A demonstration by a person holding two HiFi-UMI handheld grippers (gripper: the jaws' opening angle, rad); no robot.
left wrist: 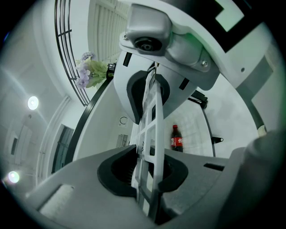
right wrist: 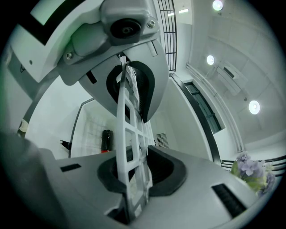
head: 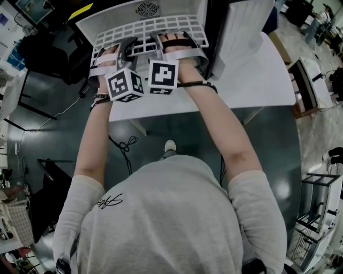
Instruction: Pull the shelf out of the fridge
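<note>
The white grid shelf (head: 143, 27) sticks out of the small open fridge (head: 107, 15) towards me. My left gripper (head: 114, 52) is shut on the shelf's front edge at the left. My right gripper (head: 172, 44) is shut on the same edge at the right. In the left gripper view the shelf (left wrist: 151, 127) runs edge-on between the dark pads of the left gripper (left wrist: 149, 134). The right gripper view shows the shelf (right wrist: 128, 134) clamped the same way in the right gripper (right wrist: 132, 134). A cola bottle (left wrist: 177, 138) stands deep inside the fridge.
The fridge sits on a white table (head: 257, 80), its door (head: 241, 32) swung open at the right. The bottle (right wrist: 106, 140) shows beside a vent on the back wall. A bunch of artificial flowers (left wrist: 89, 71) lies outside the fridge. A dark floor with cables is below me.
</note>
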